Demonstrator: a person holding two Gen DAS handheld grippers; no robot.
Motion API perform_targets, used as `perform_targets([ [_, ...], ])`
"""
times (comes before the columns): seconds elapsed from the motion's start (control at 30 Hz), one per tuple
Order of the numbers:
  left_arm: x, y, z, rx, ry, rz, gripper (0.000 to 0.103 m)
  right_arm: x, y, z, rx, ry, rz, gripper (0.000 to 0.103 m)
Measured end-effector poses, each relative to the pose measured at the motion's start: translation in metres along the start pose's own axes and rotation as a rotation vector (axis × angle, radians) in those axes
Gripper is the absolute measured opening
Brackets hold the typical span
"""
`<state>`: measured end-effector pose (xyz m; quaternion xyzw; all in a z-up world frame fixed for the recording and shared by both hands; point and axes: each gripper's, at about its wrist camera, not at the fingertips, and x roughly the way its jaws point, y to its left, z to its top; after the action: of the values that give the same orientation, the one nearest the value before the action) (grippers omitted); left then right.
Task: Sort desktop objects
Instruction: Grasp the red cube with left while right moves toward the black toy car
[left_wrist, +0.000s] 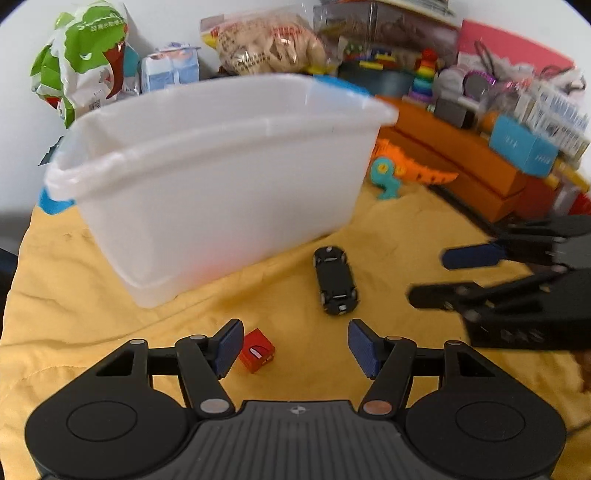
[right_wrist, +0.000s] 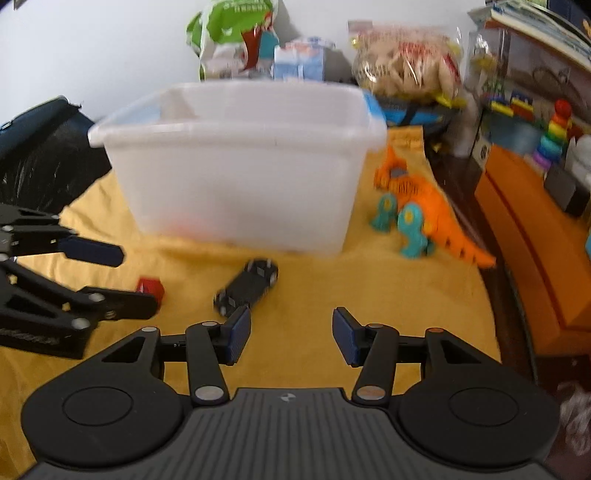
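A translucent white plastic bin (left_wrist: 221, 177) stands on the yellow cloth (left_wrist: 74, 295); it also shows in the right wrist view (right_wrist: 240, 166). A black toy car (left_wrist: 335, 280) lies upside down in front of it, also in the right wrist view (right_wrist: 247, 286). A small red cube (left_wrist: 256, 350) lies by my left gripper's left finger, also in the right wrist view (right_wrist: 150, 288). An orange toy dinosaur with teal legs (right_wrist: 417, 206) stands right of the bin. My left gripper (left_wrist: 295, 347) is open and empty. My right gripper (right_wrist: 291, 339) is open and empty, near the car.
Snack bags (left_wrist: 85, 62) and a bag of biscuits (left_wrist: 266, 40) stand behind the bin. Orange boxes (left_wrist: 461, 158), a rainbow stacking toy (right_wrist: 554, 133) and cluttered small items line the right side. A black bag (right_wrist: 44, 147) lies at the left.
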<state>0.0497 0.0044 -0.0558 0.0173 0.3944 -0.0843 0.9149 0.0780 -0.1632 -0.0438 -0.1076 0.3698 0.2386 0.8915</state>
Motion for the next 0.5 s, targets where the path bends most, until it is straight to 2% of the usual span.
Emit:
perform_targets([
  [0.07,0.013,0.001,-0.003,-0.004,0.012,0.027,0.054,0.002,0.000,-0.008,0.012,0.022,0.007,0.054],
  [0.13,0.017,0.002,-0.005,0.025,-0.018,0.061,0.027,0.004,0.000,-0.013,0.012,0.038,0.009,0.054],
  [0.2,0.015,0.006,-0.002,0.028,-0.006,0.057,0.018,0.005,0.001,-0.015,0.016,0.047,0.013,0.054],
  [0.23,0.013,0.011,-0.001,-0.001,0.004,0.029,0.017,0.005,0.002,-0.015,0.018,0.049,0.017,0.054],
  [0.3,0.009,0.017,-0.003,-0.012,0.012,0.030,0.017,0.007,0.005,-0.012,0.018,0.044,0.029,0.054],
  [0.33,0.008,0.019,-0.005,-0.005,0.012,0.041,0.023,0.009,0.007,-0.008,0.017,0.038,0.040,0.054],
  [0.5,0.008,0.023,-0.012,-0.026,0.034,0.047,0.040,0.032,0.017,0.016,0.051,0.025,0.084,0.056],
])
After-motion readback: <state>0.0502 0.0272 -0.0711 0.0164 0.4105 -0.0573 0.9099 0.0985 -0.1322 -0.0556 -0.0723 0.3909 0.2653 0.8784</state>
